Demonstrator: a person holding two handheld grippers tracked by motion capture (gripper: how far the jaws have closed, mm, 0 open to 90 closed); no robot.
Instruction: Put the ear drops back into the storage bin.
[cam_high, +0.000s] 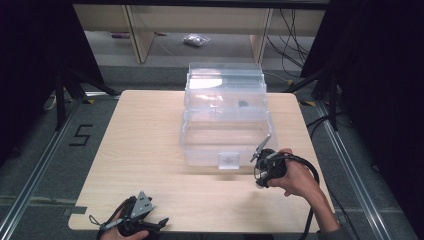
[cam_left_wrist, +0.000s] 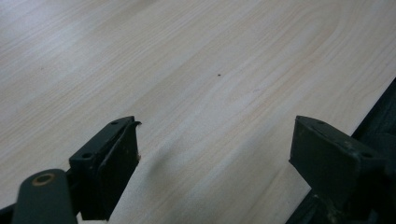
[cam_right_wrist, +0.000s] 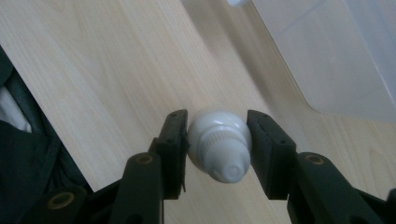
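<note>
Down at the near left corner of the wooden table (cam_high: 150, 150), the left gripper (cam_high: 145, 220) rests low by the table edge, its jaws spread wide with nothing but bare wood between them in the left gripper view. It lies well apart from everything else.

In the middle of the table, toward the far edge, stands a clear plastic storage box (cam_high: 225, 120) with stepped tiers and a small latch at its front.

To the right, just beside the box's near right corner, the person's right hand (cam_high: 300, 177) holds the right gripper (cam_right_wrist: 218, 140), and its jaws are clamped on a small white bulb-shaped object (cam_right_wrist: 218, 144), perhaps a cap or a small bottle; I can't tell which. Its ribbed collar sits between the pads, and its long axis runs along the jaws, narrow end toward the camera.

The box lies just up and to the left of that gripper, so I'd judge the right hand far the nearer one to carry the white piece into it.
</note>
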